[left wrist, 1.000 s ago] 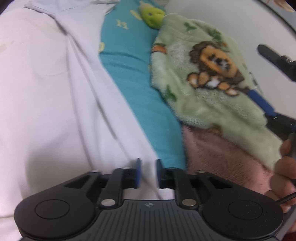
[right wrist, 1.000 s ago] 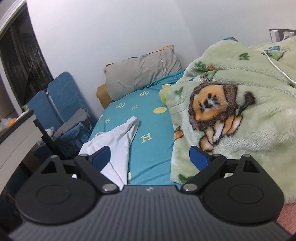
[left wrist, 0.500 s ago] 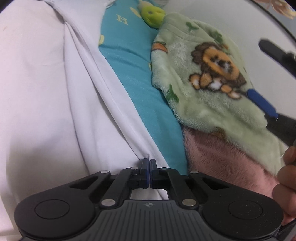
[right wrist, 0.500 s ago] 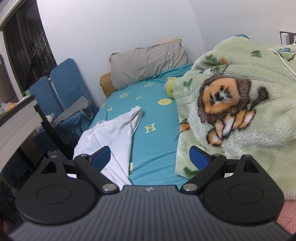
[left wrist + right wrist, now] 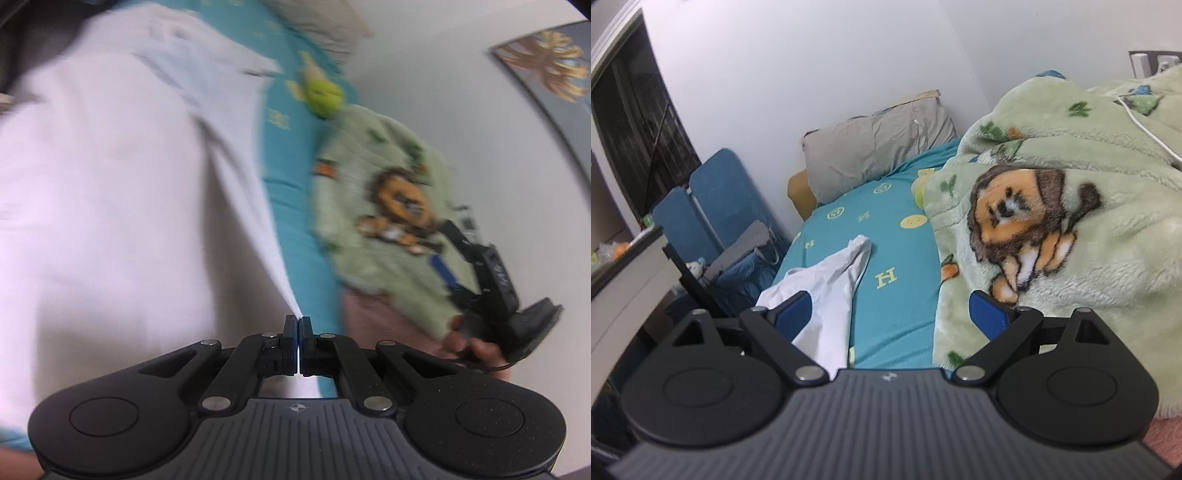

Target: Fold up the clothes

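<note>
A white garment (image 5: 103, 206) lies on the teal bed sheet (image 5: 291, 192) and fills the left of the blurred left wrist view. My left gripper (image 5: 297, 325) is shut on the garment's edge, which runs taut up and away from the tips. In the right wrist view the garment (image 5: 831, 291) stretches from the lower left toward the bed's middle. My right gripper (image 5: 892, 308) is open and empty above the sheet (image 5: 894, 295), apart from the garment. It shows at the right of the left wrist view (image 5: 476, 266).
A green lion blanket (image 5: 1052, 229) covers the bed's right side, with a pink blanket (image 5: 384, 317) below it. A grey pillow (image 5: 875, 147) lies at the head. A green toy (image 5: 325, 96) sits by the blanket. Blue chairs (image 5: 709, 206) and a desk (image 5: 624, 280) stand left.
My left gripper closed on the garment's edge and then pulled it up and back, drawing the cloth taut. The right gripper stayed open and shifted slightly.
</note>
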The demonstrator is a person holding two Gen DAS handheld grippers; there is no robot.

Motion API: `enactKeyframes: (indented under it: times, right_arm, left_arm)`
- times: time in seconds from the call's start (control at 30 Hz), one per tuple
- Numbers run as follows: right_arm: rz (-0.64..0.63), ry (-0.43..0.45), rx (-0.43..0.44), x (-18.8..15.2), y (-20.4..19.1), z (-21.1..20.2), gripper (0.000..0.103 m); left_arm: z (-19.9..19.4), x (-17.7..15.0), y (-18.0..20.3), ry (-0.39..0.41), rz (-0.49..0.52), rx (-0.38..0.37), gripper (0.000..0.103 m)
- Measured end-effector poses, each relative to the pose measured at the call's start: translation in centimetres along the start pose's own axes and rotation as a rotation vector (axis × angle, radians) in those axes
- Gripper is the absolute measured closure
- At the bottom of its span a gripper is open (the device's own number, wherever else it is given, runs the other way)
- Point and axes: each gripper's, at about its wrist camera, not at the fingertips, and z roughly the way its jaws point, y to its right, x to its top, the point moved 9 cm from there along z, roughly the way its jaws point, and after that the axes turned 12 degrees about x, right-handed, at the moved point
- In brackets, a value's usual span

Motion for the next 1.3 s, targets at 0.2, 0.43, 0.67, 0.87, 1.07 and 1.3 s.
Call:
enactKeyframes:
  times: [0.2,0.43,0.67,0.87,1.07,1.3]
  right_arm:
    - [-0.037,-0.039,0.011,-0.7,-1.0,0.9,0.010]
    - [-0.036,-0.043,0.005,-0.8,-1.1,0.6,0.010]
    - [-0.015,-0.047,0.012,-0.8,-0.6,0.6,0.010]
    - [0.045,-0.043,0.009,-0.7,0.6,0.6,0.010]
    - [0.072,-0.060,0.021,-1.1,0.8,1.2,0.010]
    - [0.162,-0.155,0.131,-0.4,-0.5,6.7,0.010]
  left_arm:
    - [0.8,-0.7,-6.7,-0.098,0.070,0.368,0.101]
    - [1.5,-0.4,-0.9,0.067,0.295,0.329,0.066]
    - [8.2,-5.9,9.2,0.018,0.627,0.219,0.044]
    - [12.1,-9.1,9.5,0.015,0.869,0.370,0.050]
    - [11.1,-8.9,7.9,0.020,0.813,0.331,0.091]
    - [8.1,-8.3,8.9,0.079,0.793,0.188,0.095]
